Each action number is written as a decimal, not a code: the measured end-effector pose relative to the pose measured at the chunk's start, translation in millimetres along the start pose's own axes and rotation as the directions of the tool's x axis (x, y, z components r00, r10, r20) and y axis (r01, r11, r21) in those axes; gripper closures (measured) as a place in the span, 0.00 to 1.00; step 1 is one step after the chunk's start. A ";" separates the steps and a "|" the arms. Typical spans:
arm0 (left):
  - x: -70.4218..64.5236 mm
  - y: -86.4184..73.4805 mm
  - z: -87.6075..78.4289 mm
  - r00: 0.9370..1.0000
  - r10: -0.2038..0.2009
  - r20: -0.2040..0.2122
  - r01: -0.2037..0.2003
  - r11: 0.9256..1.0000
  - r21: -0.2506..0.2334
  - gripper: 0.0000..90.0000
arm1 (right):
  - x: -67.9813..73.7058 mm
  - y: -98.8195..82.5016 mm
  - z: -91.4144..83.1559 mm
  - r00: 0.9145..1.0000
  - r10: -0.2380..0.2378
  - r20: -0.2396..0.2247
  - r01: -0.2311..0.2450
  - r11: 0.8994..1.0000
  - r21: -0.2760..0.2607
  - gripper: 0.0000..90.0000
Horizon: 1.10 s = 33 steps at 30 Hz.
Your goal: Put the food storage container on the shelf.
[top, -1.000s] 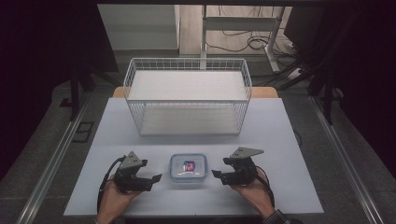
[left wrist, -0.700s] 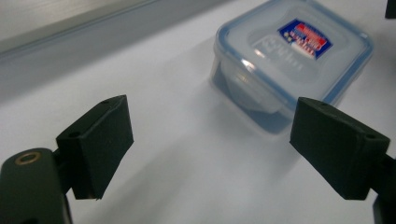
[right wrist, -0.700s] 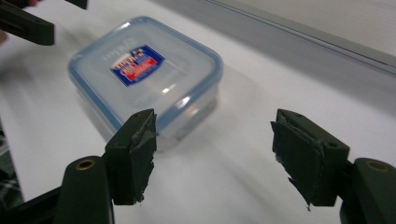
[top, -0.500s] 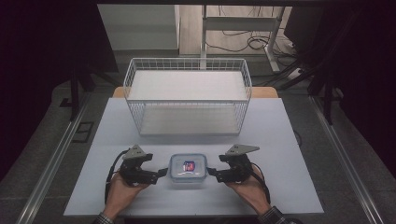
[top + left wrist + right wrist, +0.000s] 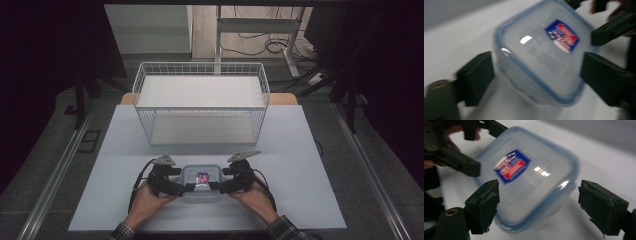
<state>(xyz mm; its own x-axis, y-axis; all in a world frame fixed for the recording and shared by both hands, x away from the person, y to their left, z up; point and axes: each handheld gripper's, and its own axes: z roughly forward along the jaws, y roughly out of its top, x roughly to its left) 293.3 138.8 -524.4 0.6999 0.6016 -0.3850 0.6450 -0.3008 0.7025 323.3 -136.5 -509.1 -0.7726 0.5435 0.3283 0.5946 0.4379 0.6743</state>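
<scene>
A clear plastic container (image 5: 201, 181) with a blue-rimmed lid and a red-and-blue label lies near the table's front edge. My left gripper (image 5: 184, 188) comes at it from the left, my right gripper (image 5: 220, 187) from the right. In the left gripper view the container (image 5: 541, 62) sits between the wide-set jaws of my left gripper (image 5: 537, 75), which stand at or very near its sides. The right gripper view shows the container (image 5: 529, 185) inside my right gripper (image 5: 537, 195), with a gap at the right jaw. Both views are blurred.
A white wire basket (image 5: 205, 125) stands behind the container, mid-table, with nothing in it. The white table (image 5: 310, 170) has bare room to either side. Floor rails run along both table sides. A person's hands and checked sleeves hold the grippers at the front edge.
Both grippers have moved inward from either side of the container, and their jaws now straddle it. The container has barely shifted.
</scene>
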 end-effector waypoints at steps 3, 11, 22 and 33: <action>-4.0 -1.6 -2.4 1.000 0.015 -0.010 -0.015 1.000 0.010 0.19 | 2.2 -1.5 1.4 1.000 0.016 -0.025 -0.016 1.000 0.022 0.21; -9.0 -15.3 -16.9 1.000 -0.007 0.016 0.007 1.000 -0.017 0.42 | 6.9 -11.6 -15.6 0.999 0.011 -0.044 -0.010 1.000 0.023 0.44; 8.9 -27.3 -26.2 0.983 -0.078 0.165 0.094 0.991 -0.094 0.62 | -2.4 -21.5 -26.9 0.986 0.064 -0.151 -0.067 0.998 -0.017 0.63; 11.1 -18.4 -27.7 0.977 -0.090 0.193 0.119 0.982 -0.144 0.62 | -8.6 -17.3 -37.5 0.973 0.124 -0.193 -0.146 0.984 -0.102 0.66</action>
<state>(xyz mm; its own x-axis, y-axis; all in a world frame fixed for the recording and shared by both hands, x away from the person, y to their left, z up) 280.7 171.5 -525.1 0.6849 0.4718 -0.5553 0.6728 -0.1170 0.7305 311.3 -175.6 -498.8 -0.7210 0.4450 0.5311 0.6750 0.2782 0.6833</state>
